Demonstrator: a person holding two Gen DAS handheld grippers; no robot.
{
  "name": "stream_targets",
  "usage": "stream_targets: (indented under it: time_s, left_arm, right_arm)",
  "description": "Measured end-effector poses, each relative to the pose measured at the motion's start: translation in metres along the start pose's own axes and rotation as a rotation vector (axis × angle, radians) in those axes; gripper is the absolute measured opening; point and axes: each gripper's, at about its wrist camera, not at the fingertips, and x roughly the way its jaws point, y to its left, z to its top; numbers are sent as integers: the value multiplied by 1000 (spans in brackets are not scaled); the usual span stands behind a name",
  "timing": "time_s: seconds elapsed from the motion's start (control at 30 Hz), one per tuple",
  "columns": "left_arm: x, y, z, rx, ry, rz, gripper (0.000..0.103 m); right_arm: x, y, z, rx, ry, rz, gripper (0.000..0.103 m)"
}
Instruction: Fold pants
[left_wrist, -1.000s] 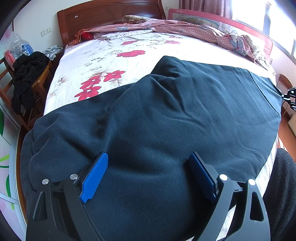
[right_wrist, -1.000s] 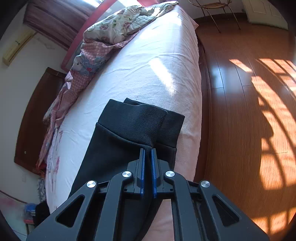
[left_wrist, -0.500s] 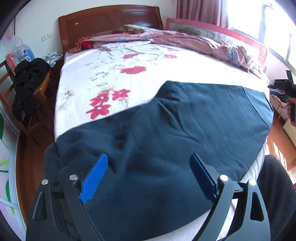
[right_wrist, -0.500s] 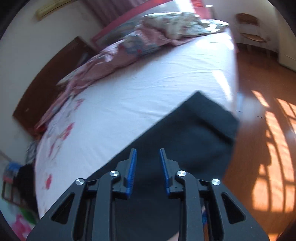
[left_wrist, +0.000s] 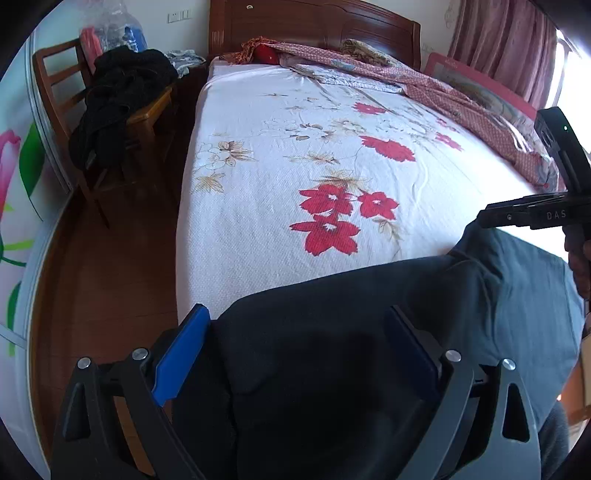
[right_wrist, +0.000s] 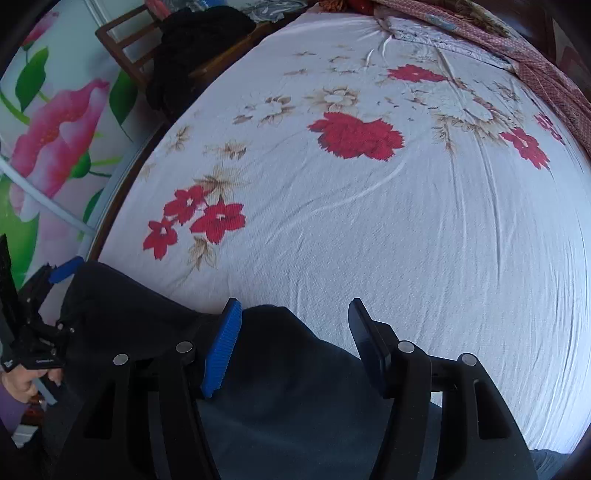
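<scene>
Pants, one dark soft-fabric pair (left_wrist: 332, 354), on white red-flowered bedsheet (left_wrist: 295, 155). Two grippers, left (left_wrist: 295, 354) & right (right_wrist: 293, 339), fingers wide, holding nothing.

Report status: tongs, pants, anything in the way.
Left tongs open, right tongs open, both over cloth. Dark fleece pants at near edge of the floral white bedsheet. Nothing blocking.

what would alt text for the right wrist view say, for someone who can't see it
The right gripper hangs open over dark pants lying at the near edge of a bed with a white, red-flowered sheet. At far left the left gripper sits at the pants' other end; a wooden chair piled with dark clothes stands beyond.
</scene>
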Motion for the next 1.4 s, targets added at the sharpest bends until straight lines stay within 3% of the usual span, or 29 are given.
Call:
stream_targets:
  time_s: [0.03, 0.13, 0.2, 0.27, 0.3, 0.43, 0.53, 0.6, 0.67, 0.73, 0.83, 0.93, 0.97, 1.07, 1.17, 1.27, 1.4]
  left_arm:
    - [1, -1, -2, 14, 1, 20, 95]
    - [8, 2, -10, 5, 11, 68, 97]
    - [13, 15, -17, -71, 30, 73, 101]
    - [23, 39, -23, -242, 86, -16, 101]
    - [21, 42, -23, -265, 79, -23, 101]
    - [15, 32, -21, -214, 78, 21, 101]
    - [-3, 26, -15, -204, 70, 84, 101]
    - [-22, 13, -9, -152, 9, 98, 101]
    - [-35, -8, 2, -66, -48, 56, 101]
    - [-35, -33, 17, 24, -79, -67, 101]
    - [-7, -66, 32, 120, -3, -178, 101]
    - [35, -69, 30, 111, 107, -99, 101]
    - [44, -63, 30, 85, 129, -89, 100]
    - [54, -51, 39, 60, 107, 35, 101]
    - [66, -24, 44, -52, 130, 0, 101]
    - [66, -30, 39, -15, 119, 28, 101]
    - [55, -28, 40, -36, 107, 22, 101]
  right_arm:
    - [3, 1, -3, 17, 8, 2, 3]
    - [-4, 8, -11, 13, -48, -77, 3]
    - [-5, 1, -9, 75, -104, -105, 2]
    - [5, -11, -10, 124, -108, -165, 0]
    - [12, -20, -15, 169, -93, -108, 0]
    - [-15, -44, -40, 344, -210, -39, 0]
    - [-45, -25, -56, 321, -268, 74, 0]
    - [-50, -5, -60, 274, -277, 141, 0]
    - [-44, 15, -56, 222, -266, 196, 0]
    - [-30, 33, -51, 192, -227, 227, 0]
    - [-5, 57, -46, 133, -152, 233, 0]
    - [25, 69, -45, 70, -88, 133, 0]
    - [29, 68, -45, 89, -104, 137, 0]
    - [33, 72, -42, 102, -120, 108, 0]
    - [33, 81, -38, 49, -117, 60, 0]
    - [22, 66, -36, 141, -108, 130, 0]
    - [-22, 59, -68, 226, -198, 189, 0]
